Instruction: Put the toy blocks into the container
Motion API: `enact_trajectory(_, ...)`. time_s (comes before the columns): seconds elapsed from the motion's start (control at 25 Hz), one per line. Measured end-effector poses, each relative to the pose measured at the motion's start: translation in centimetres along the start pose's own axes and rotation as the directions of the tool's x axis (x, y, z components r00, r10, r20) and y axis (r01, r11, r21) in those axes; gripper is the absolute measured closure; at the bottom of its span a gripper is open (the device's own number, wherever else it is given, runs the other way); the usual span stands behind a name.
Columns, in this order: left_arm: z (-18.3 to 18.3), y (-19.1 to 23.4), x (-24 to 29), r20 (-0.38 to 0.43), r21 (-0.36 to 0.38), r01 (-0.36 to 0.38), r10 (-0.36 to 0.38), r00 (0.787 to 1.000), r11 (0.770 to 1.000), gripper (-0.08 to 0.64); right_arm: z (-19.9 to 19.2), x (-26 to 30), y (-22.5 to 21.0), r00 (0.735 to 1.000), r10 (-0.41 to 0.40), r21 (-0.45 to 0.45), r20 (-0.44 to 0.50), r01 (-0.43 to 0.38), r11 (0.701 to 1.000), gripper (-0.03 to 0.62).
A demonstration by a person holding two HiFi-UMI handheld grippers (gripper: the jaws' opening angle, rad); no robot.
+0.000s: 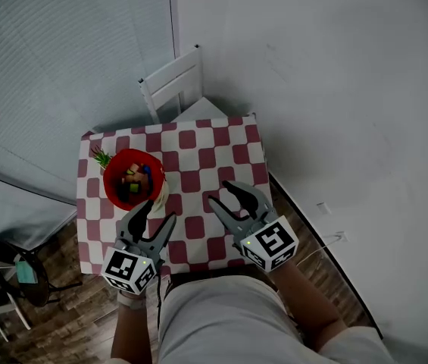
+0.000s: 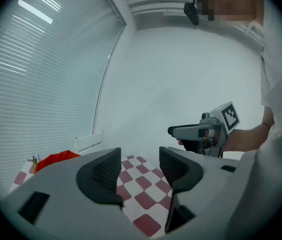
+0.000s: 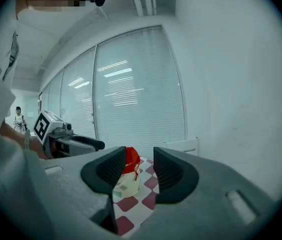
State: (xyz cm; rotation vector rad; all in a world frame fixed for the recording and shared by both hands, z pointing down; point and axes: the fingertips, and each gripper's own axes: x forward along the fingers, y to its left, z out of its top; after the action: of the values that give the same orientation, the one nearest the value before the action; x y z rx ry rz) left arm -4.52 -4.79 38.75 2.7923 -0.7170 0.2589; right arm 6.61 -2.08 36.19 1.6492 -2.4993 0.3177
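Observation:
A red container (image 1: pixel 120 171) stands at the left of the checkered table (image 1: pixel 221 146), with several coloured toy blocks (image 1: pixel 136 179) inside it. A pale cream thing (image 1: pixel 161 192) lies against its near side. My left gripper (image 1: pixel 158 211) hovers open just in front of the container, nothing between its fingers. My right gripper (image 1: pixel 220 193) is open and empty over the table's near right part. The left gripper view shows the open left gripper (image 2: pixel 141 171), the container (image 2: pixel 56 159) at left and the right gripper (image 2: pixel 200 131). Between the jaws of the right gripper (image 3: pixel 134 169) the container (image 3: pixel 131 160) shows farther off.
A white chair (image 1: pixel 172 82) stands behind the table against the wall. A green sprig (image 1: pixel 101 158) lies beside the container's far left. A dark stool (image 1: pixel 17 268) stands on the wood floor at lower left. Window blinds run along the left.

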Motion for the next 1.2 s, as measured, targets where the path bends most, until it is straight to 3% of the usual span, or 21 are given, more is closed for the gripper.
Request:
enact_trajectory(0.6, 4.4, -3.8, 1.2, 0.073, 0.054, 0.028, -0.032, 0.997, 0.998, 0.334, 1.0, -4.3, -0.3, 0.997, 0.016, -0.038, 0.078, -0.013, 0.999, 0.431)
enact_trajectory(0.88, 3.8, -4.6, 0.8, 0.072, 0.056, 0.028, -0.032, 0.997, 0.998, 0.334, 0.0, -4.9, -0.6, 0.996, 0.001, 0.017, 0.084, -0.003, 1.000, 0.431)
enact_trajectory(1.2, 2.8, -4.8, 0.3, 0.058, 0.037, 0.014, -0.017, 0.998, 0.999, 0.334, -0.5, -4.9, -0.1, 0.998, 0.037, 0.009, 0.058, -0.037, 0.999, 0.431)
